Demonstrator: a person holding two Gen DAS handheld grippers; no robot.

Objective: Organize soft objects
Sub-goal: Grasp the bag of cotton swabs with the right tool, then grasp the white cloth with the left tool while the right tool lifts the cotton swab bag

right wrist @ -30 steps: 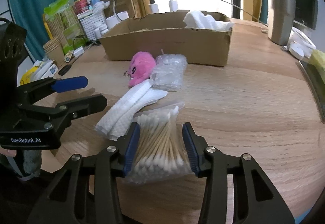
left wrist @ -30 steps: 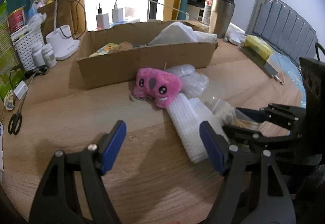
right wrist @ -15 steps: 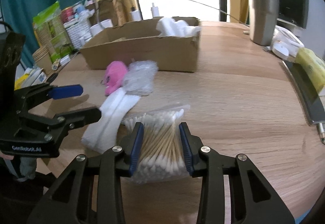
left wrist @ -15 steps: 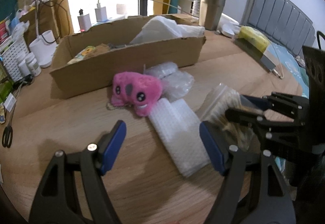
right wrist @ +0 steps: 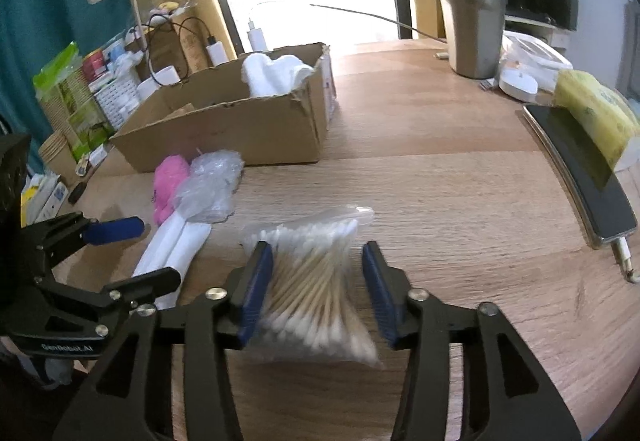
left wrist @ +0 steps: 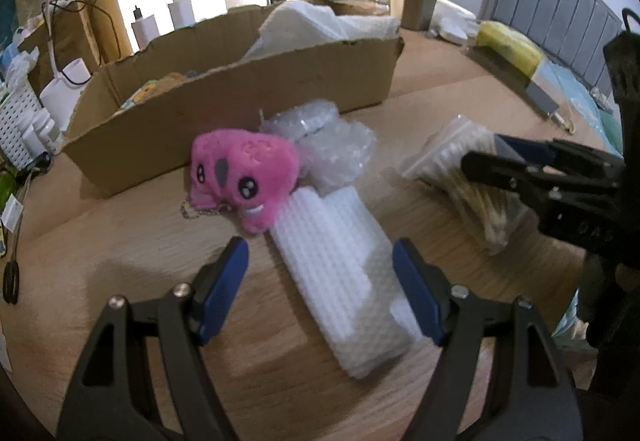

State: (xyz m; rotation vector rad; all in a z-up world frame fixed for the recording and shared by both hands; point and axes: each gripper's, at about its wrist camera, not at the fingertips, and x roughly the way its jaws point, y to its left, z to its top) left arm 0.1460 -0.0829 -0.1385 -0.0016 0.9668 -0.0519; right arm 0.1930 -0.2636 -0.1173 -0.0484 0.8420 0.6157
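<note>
Two grippers spread: left gripper (left wrist: pixel 320 273) astride ribbed white foam sheet (left wrist: pixel 340 281); right gripper (right wrist: pixel 316 277) flanking crinkly cotton-swab bag (right wrist: pixel 316 281).

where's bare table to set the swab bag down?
Bare wood lies right of the swab bag, between the box, tumbler and phone. It is crowded left of the bag: white pad, bubble wrap, pink plush, left gripper.
</note>
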